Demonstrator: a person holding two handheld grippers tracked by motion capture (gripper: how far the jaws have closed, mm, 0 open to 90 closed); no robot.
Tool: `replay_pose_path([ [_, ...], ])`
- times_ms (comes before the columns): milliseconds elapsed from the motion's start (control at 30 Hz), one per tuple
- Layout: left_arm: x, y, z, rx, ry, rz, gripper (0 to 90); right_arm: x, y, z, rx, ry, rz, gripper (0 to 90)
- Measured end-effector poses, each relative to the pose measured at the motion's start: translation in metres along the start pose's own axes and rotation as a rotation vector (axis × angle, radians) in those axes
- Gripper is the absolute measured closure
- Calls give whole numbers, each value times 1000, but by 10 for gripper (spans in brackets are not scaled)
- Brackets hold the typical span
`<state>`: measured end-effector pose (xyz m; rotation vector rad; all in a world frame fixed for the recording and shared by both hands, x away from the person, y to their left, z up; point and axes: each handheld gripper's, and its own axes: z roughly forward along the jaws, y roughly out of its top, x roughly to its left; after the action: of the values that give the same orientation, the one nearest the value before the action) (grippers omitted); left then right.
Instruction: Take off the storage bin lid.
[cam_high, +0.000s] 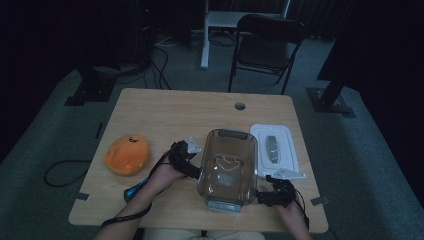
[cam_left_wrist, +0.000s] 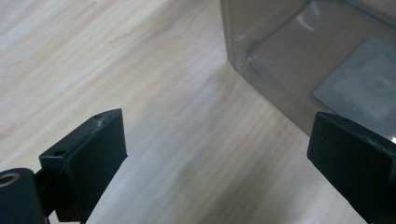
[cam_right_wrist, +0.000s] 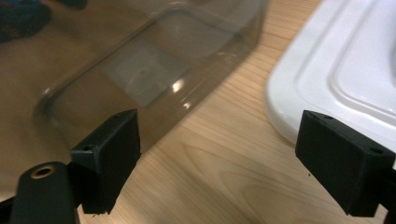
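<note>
A clear plastic storage box (cam_high: 228, 167) with grey latches stands open-topped at the middle of the wooden table (cam_high: 165, 110). Its white lid (cam_high: 274, 148) lies flat just right of it. My left gripper (cam_high: 192, 167) is at the box's left wall, jaws wide apart with only bare wood between them; in the left gripper view the box's corner (cam_left_wrist: 280, 60) lies just ahead of that gripper (cam_left_wrist: 215, 154). My right gripper (cam_high: 261, 195) sits by the box's near right corner, open and empty; its own view shows the box (cam_right_wrist: 140, 70), the lid (cam_right_wrist: 345, 70) and the gripper (cam_right_wrist: 219, 158) over bare wood.
An orange plush toy (cam_high: 127, 154) lies at the table's left. A blue-handled object (cam_high: 135, 190) lies under the left forearm. A cable hole (cam_high: 240, 106) is near the far edge. A folding chair (cam_high: 265, 45) stands behind the table.
</note>
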<state>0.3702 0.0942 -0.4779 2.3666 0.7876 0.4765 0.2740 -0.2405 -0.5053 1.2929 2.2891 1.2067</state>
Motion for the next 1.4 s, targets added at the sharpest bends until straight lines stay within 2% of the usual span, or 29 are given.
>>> replay_pose_path([
  [133,8,-1,-1,4,-2,-6,52,7,3,6,4,27,-13,140],
  [400,23,-8,-5,23,-7,-30,51,17,7,16,4,50,-51,140],
  [433,24,-9,-8,30,13,-26,51,18,7,17,9,47,-58,139],
  [633,29,-14,-23,18,39,-37,44,15,3,18,28,34,-74,140],
  [667,34,-18,-35,17,32,-50,44,14,1,17,29,29,-71,140],
  [700,36,-20,-40,14,37,-52,22,6,-4,13,24,18,-54,140],
  [733,38,-22,-45,9,40,-59,22,6,-4,13,24,18,-54,140],
  [833,46,-27,-62,-5,60,-79,21,-2,-10,6,20,-2,-58,140],
  [933,53,-32,-78,-25,82,-99,21,-7,-13,1,13,6,-55,140],
  [1067,65,-41,-97,-40,115,-121,22,-16,-20,-4,11,-11,-54,140],
  [1200,77,-56,-112,-38,150,-154,21,-20,-26,-9,2,-19,-50,140],
  [1400,97,-86,-136,-52,200,-210,21,-24,-31,-11,27,-41,-62,140],
])
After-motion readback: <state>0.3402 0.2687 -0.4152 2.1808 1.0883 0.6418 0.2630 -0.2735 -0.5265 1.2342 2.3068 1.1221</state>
